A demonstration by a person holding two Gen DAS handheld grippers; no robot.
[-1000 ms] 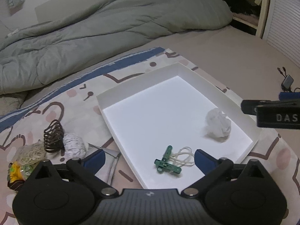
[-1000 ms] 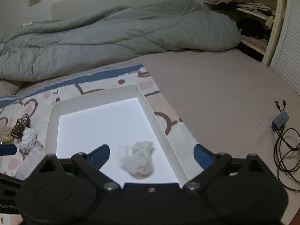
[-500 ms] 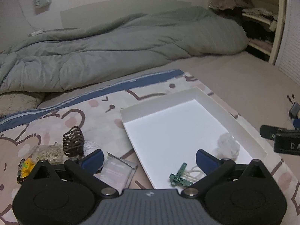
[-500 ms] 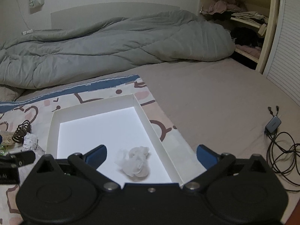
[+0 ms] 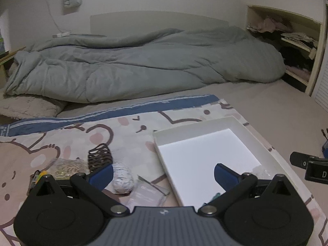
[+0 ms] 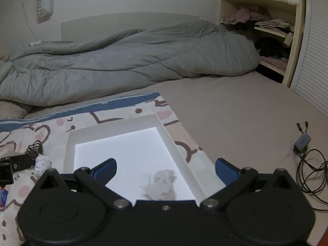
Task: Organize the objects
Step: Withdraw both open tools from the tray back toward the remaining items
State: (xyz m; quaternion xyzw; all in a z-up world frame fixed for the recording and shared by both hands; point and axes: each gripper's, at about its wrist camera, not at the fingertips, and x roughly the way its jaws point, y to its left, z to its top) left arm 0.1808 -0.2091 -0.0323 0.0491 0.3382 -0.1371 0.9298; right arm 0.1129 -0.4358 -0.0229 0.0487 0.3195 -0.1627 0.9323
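1. the step in hand looks like a pause between pick-ups: the left tongs [image 5: 163, 173] are spread wide apart and hold nothing, hovering over the patterned blanket [image 5: 127, 131] just off the left wall of the white tray [image 5: 242, 124].
2. the right tongs [image 6: 165, 169] are likewise wide apart and empty, poised above the tray's near right corner, where a crumpled white tissue [image 6: 163, 185] already lies inside.
3. a green clip [image 5: 214, 196] is only partly visible at the tray's near edge, behind the left tongs' body; so part of the sorting seems done.
4. what remains lies on the blanket left of the tray: a grey-white yarn ball [image 5: 122, 177], a clear packet [image 5: 146, 192] beside it, a dark brown coiled hair tie [image 5: 100, 156], a bag of rubber bands [image 5: 65, 168], and a small yellow-green item [image 5: 38, 175] nearest the blanket's left edge, too hidden to name.
5. judging by position, the yarn ball is the likeliest next target: it sits just by the left tongs' left finger [image 5: 102, 174].
6. that move would call for shifting the left tongs left and down to straddle the ball, then closing gently, since it looks soft, without catching the packet touching its near side.
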